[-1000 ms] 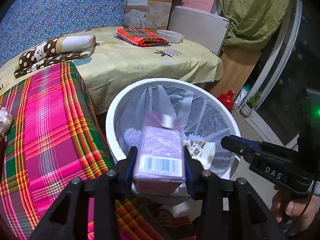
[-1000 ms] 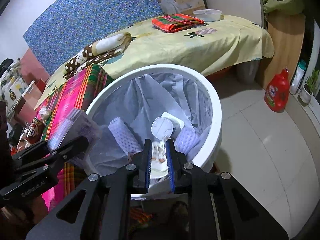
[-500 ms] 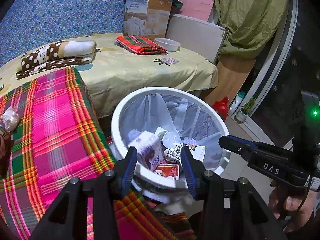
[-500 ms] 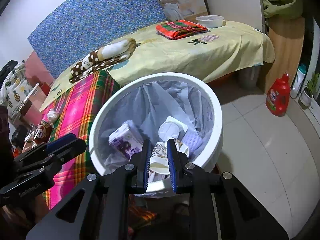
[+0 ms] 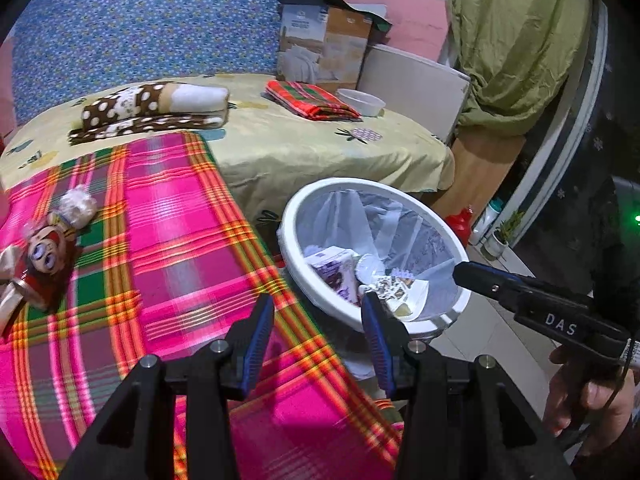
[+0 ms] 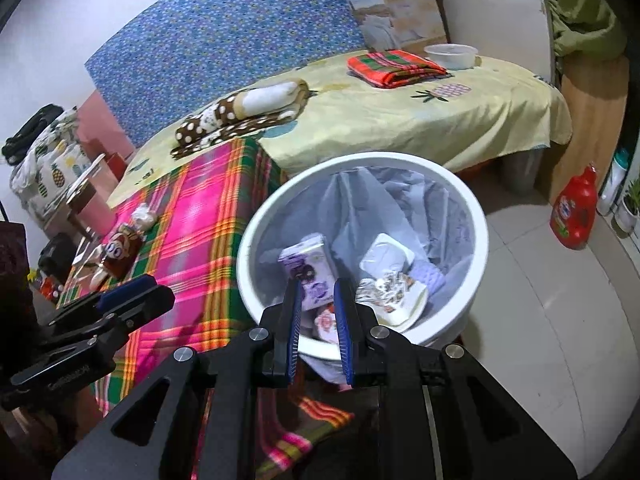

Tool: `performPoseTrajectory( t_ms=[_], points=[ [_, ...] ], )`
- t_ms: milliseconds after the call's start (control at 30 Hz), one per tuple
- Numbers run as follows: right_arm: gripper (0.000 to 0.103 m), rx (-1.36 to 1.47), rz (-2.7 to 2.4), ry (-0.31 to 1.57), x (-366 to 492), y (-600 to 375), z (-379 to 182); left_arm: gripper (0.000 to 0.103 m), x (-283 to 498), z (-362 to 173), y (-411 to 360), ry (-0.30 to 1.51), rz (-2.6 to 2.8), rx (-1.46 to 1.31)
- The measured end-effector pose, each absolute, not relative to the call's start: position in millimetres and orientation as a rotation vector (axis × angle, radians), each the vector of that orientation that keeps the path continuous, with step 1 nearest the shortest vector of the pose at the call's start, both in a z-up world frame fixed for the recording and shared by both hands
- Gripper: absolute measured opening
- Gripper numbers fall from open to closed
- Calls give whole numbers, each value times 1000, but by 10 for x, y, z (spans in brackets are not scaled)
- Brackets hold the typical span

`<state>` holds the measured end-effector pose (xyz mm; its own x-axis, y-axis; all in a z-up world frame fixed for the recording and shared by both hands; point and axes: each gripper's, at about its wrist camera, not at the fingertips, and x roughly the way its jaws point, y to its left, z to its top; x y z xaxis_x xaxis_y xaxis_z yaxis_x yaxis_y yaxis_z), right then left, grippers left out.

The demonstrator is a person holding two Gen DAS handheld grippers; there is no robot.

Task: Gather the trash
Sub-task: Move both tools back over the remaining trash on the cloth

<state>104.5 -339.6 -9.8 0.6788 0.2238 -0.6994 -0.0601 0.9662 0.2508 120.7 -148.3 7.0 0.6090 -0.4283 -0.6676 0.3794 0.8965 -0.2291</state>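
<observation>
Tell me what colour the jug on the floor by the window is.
The plastic jug is red with a label; the right wrist view shows it best.

1. Ahead of the right jaws, the white bin (image 6: 476, 216) looks like smooth plastic, lined with a thin, crinkled, translucent bag (image 6: 400, 204).
2. Left of the left jaws, the plaid cloth (image 5: 168, 248) is woven, matt fabric.
3. The gripper pads (image 5: 256, 344) are ribbed blue.

A low bed (image 6: 460, 120) under a yellow sheet fills the room; behind it a blue floral panel (image 6: 224, 40), right of it pale floor tiles (image 6: 560, 320) (and a green curtain (image 5: 516, 40))
</observation>
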Motion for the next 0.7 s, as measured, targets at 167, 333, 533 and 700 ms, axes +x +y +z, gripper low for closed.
performPoseTrajectory(
  t_ms=[167,333,533,700],
  points=[
    [22,198,199,792,986,-3227,-41,47,1131,69,-1297,782,-421,-74],
    [43,199,236,770,927,-3084,-17,47,1055,40,-1104,787,-380,-80],
    [44,178,291,778,911,-2885,-24,47,989,29,-890,781,-334,-99],
    [43,136,343,768,869,-2707,-9,47,934,2,-740,780,-295,-108]
  ],
)
